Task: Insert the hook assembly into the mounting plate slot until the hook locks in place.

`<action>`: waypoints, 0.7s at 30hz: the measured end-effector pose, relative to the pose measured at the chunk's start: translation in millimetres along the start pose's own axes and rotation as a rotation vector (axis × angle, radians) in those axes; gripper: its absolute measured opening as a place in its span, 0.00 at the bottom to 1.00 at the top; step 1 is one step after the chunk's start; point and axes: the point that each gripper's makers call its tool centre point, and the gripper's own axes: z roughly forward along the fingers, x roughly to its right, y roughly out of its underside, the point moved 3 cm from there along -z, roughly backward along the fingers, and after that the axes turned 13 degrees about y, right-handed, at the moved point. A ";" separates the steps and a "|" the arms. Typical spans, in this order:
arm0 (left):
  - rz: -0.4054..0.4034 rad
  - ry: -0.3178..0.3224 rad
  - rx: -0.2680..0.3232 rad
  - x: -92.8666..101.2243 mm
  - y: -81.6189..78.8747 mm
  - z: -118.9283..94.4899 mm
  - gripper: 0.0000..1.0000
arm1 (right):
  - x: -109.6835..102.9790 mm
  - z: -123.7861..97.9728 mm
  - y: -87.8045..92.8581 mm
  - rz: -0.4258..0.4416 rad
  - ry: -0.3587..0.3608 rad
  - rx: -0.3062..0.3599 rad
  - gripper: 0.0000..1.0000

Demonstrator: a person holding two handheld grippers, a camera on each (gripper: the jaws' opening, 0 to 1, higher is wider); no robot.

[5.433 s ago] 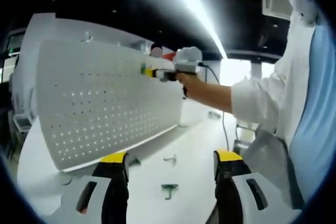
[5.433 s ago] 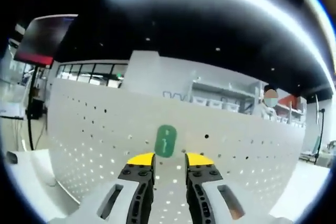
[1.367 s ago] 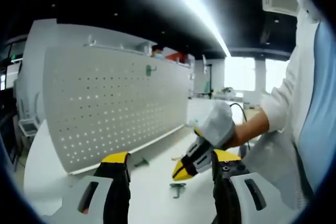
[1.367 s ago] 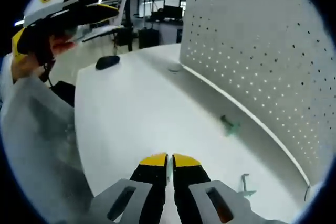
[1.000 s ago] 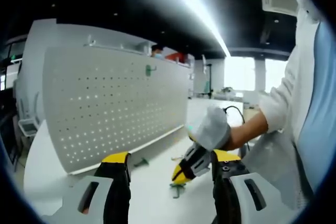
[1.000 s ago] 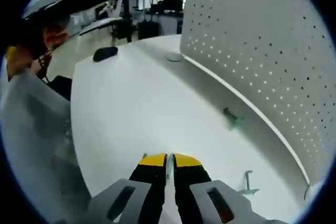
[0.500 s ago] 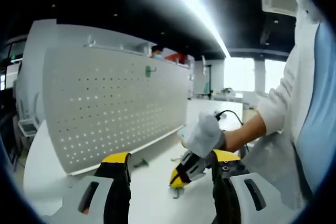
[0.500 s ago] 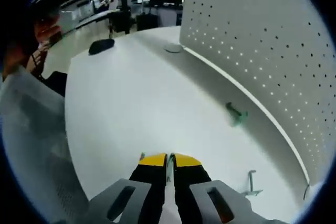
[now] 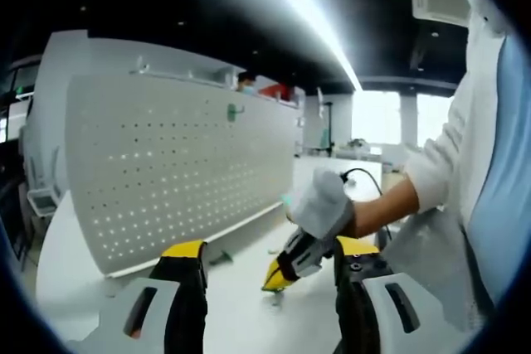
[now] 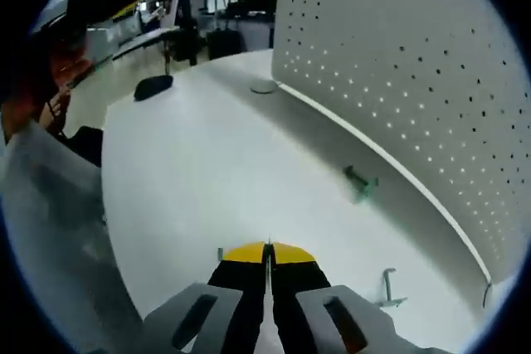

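Left gripper view: sits back from the white table (image 9: 241, 304), held level, facing the upright perforated board (image 9: 166, 172) at a slant; the right gripper (image 9: 277, 276) enters from the right, low over the table.

Right gripper view: close above the table (image 10: 207, 172), tilted down along its surface, board (image 10: 415, 80) rising on the right side of the picture.

Shared ground: the board, the table strip at its foot, and the green hook (image 10: 359, 182) (image 9: 217, 258) lying there.
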 end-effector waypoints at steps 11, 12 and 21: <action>-0.002 0.000 -0.006 0.1 0.5 0.5 0.61 | 10.7 -14.8 -19.3 0.084 0.013 0.089 0.00; -0.002 -0.001 -0.007 -0.2 0.7 0.5 0.61 | 11.5 -17.1 -22.3 0.094 0.013 0.100 0.00; -0.008 -0.012 -0.015 -0.9 2.0 1.6 0.57 | 18.9 -39.9 -49.9 0.181 0.016 0.202 0.00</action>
